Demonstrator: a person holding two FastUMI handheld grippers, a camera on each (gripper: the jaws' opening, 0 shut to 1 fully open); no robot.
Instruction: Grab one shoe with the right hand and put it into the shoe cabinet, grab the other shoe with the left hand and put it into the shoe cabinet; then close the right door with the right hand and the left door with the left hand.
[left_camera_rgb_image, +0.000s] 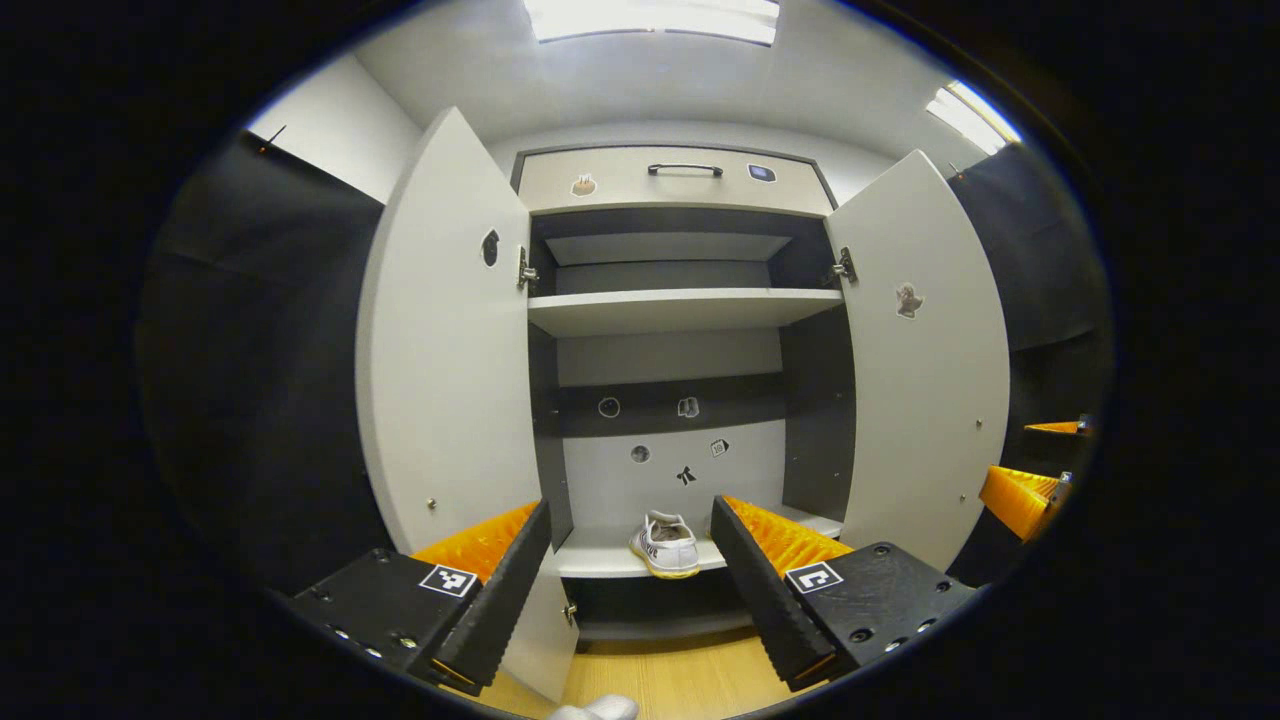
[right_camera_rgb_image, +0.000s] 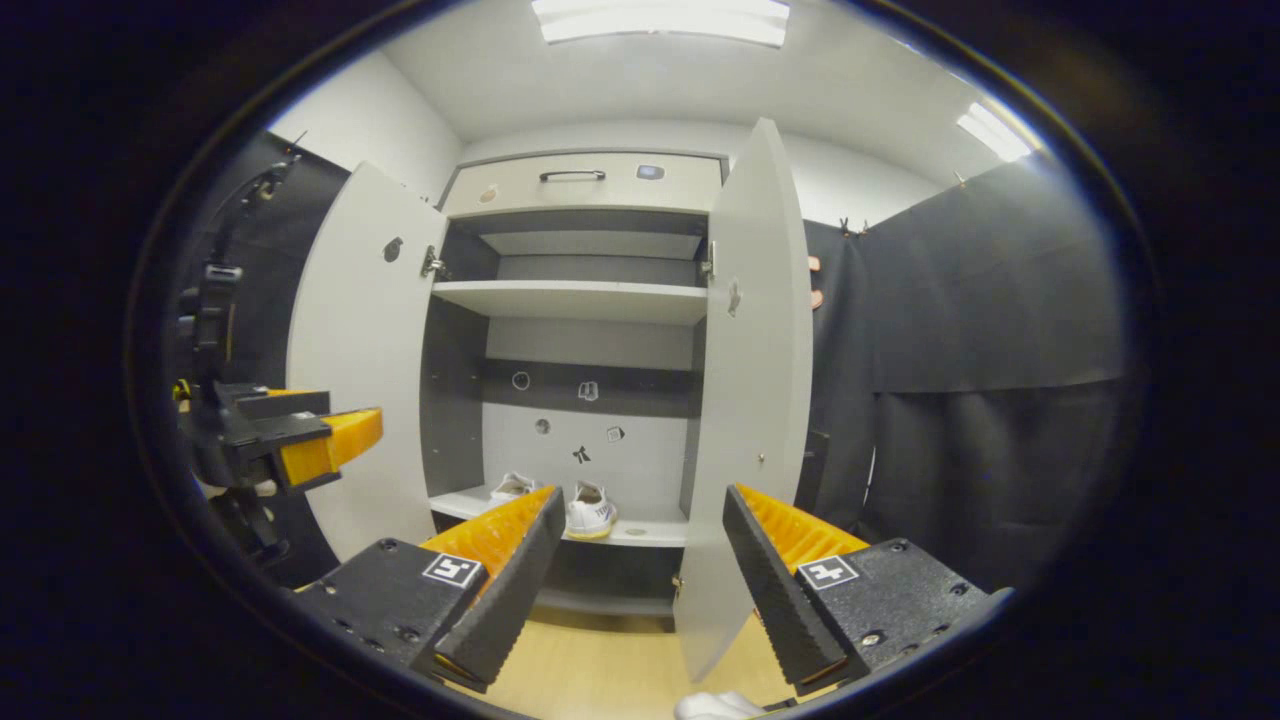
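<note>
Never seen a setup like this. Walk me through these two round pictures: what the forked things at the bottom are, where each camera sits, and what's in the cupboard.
Each picture comes from a camera riding on a handheld two-finger gripper; a person holds one in each hand. The forked things are that gripper's own fingers: the left gripper and the right gripper, both open and holding nothing. Both face a shoe cabinet with its left door and right door swung open. On the bottom shelf sits a white shoe; the right gripper view shows a second shoe beside it. Above are an empty shelf and a drawer.
</note>
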